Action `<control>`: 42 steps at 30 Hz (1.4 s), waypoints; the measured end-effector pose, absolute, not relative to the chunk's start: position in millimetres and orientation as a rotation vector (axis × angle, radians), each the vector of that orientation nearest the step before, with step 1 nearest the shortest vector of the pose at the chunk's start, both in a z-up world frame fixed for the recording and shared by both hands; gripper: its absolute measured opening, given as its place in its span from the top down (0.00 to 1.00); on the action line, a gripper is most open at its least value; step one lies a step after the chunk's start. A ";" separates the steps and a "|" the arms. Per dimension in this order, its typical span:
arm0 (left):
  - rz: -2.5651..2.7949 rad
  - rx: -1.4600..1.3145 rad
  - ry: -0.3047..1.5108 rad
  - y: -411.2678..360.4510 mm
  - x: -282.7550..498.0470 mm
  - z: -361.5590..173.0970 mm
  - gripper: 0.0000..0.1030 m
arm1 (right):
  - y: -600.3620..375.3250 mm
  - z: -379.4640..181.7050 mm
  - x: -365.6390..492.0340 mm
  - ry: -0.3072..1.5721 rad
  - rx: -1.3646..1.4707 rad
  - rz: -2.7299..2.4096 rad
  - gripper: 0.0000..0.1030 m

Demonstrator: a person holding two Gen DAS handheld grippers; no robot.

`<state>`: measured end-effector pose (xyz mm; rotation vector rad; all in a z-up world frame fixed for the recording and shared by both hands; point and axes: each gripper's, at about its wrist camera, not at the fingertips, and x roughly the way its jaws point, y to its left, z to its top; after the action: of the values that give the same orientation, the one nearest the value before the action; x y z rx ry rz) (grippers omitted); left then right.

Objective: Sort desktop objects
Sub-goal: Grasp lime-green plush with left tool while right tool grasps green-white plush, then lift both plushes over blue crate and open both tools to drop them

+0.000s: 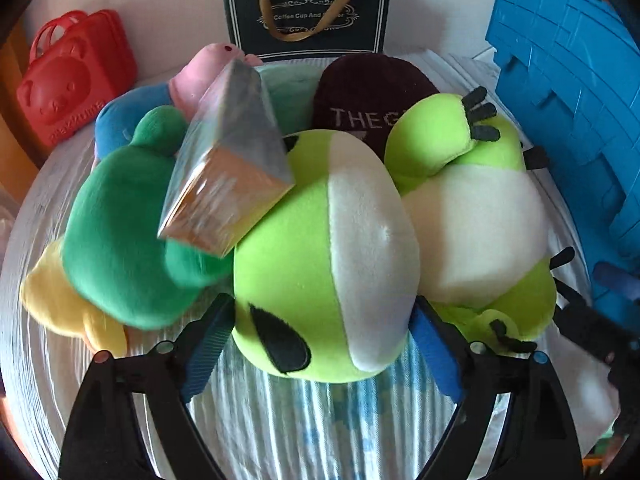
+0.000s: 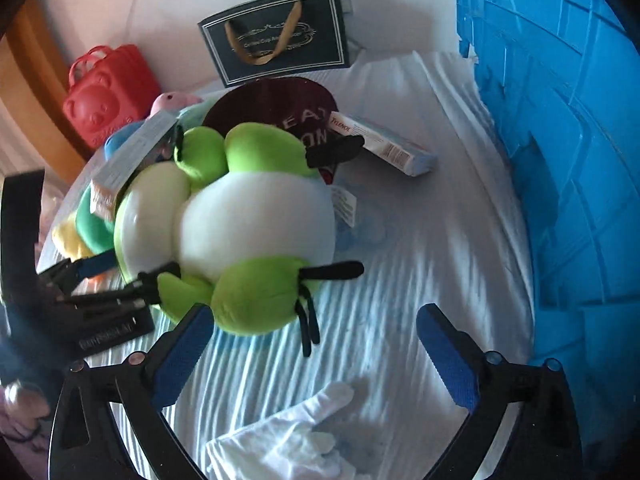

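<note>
Nearest, the left gripper (image 1: 322, 334) closes its blue-padded fingers on the head of the lime-green and white frog plush toy (image 1: 320, 264), apparently to lift it off the pile, while the right gripper (image 2: 312, 344) hangs wide open and empty over the striped pale cloth surface (image 2: 400, 280), the frog's foot at its 11 o'clock. Beyond the frog, toward 12 o'clock, a shiny silver-wrapped box (image 1: 228, 168) leans on a dark-green plush (image 1: 120, 232), then a maroon cap (image 1: 368, 96), and farthest a black gift bag (image 1: 306, 16) stands upright, seemingly unsorted.
</note>
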<state>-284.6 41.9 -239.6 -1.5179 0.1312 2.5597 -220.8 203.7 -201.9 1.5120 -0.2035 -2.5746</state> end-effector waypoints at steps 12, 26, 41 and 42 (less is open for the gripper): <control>2.469 -1.532 0.110 33.4 -297.4 -253.4 0.09 | 162.9 -220.2 -267.8 -0.274 1.599 -2.444 0.00; 2.510 -1.408 0.082 31.1 -266.1 -223.0 0.34 | 151.7 -203.5 -250.6 -0.200 1.556 -2.432 0.42; 2.714 -0.966 0.041 25.6 -208.8 -73.8 0.34 | 156.1 -56.1 -193.6 -0.106 1.107 -2.608 0.44; 2.723 -0.941 0.044 29.9 -208.9 -66.8 0.34 | 156.4 -49.5 -190.3 -0.100 1.086 -2.616 0.44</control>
<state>-208.9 29.9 -66.8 -0.9410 0.0436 2.7234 -190.3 156.4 -49.5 1.0864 -0.0997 -2.6163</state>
